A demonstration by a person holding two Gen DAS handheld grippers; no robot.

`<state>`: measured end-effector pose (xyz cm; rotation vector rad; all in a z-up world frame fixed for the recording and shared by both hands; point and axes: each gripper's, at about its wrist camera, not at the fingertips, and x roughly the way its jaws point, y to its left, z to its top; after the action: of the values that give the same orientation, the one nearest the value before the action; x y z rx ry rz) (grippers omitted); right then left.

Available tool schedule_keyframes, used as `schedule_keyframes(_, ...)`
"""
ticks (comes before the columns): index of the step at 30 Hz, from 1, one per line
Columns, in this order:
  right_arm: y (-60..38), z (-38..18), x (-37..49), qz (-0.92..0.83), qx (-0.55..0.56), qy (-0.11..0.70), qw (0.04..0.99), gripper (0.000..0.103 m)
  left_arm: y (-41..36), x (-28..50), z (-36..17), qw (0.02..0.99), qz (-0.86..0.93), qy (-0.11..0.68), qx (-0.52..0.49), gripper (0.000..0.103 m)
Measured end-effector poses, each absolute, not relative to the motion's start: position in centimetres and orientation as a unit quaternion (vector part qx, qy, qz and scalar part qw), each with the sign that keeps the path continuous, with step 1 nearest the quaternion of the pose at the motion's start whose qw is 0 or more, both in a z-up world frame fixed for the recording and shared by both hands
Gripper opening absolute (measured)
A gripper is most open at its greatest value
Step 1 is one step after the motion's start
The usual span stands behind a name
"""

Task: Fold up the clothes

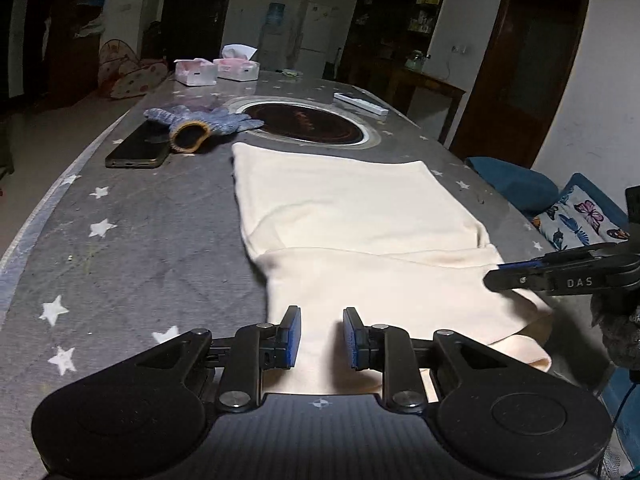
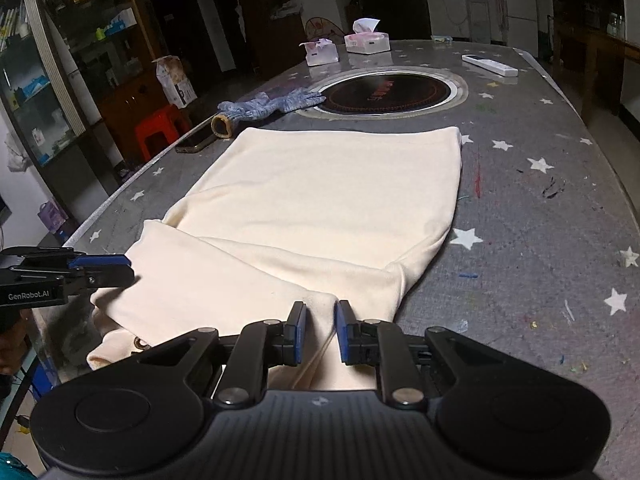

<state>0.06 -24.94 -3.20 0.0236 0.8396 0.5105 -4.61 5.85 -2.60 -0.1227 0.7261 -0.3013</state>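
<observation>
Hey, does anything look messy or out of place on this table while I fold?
The cream garment lies flat, but its near end is bunched. Work gloves sprawl over a phone, and colored scribbles mark the table cover.

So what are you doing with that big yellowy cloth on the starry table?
A person is folding a cream garment on the star-patterned table, holding a two-finger gripper in each hand. Both grippers are at the near end of it. The left gripper has a clear gap between its fingers, with cloth beneath. The right gripper is narrower, at a cloth edge, but whether it is pinching is hard to tell. Gloves and a phone lie aside.
</observation>
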Motion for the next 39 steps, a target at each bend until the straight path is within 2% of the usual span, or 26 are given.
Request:
schedule_keyframes(5, -24.8, -2.7, 0.0, 0.242, 0.002, 0.394, 0.887, 0.004, 5.6, -3.9, -1.7, 0.926, -0.156, 0.338, -0.058, 0.025)
schedule_keyframes(9, -24.7, -2.0, 0.1, 0.24, -0.001, 0.384, 0.892, 0.002, 4.5, -2.3, -1.6, 0.926, -0.174, 0.332, -0.047, 0.025)
schedule_keyframes(20, -24.3, 0.1, -0.2, 0.234, -0.024, 0.333, 0.913, 0.002, 4.6, -1.3, -3.0, 0.932, -0.143, 0.334, 0.0, 0.018)
schedule_keyframes(25, -24.3, -1.6, 0.9, 0.213, -0.032, 0.364, 0.906, 0.003, 4.7, -1.8, -2.3, 0.933, -0.141, 0.332, 0.005, 0.019)
schedule_keyframes(31, -24.4, -0.5, -0.1, 0.245, -0.031, 0.357, 0.901, 0.005, 2.9, -3.2, -0.9, 0.929, -0.193, 0.315, 0.026, 0.019)
schedule_keyframes(39, -23.7, -2.6, -0.5, 0.26, -0.032, 0.396, 0.88, 0.005, 2.4, -3.7, -2.5, 0.916, -0.198, 0.346, 0.048, 0.02)
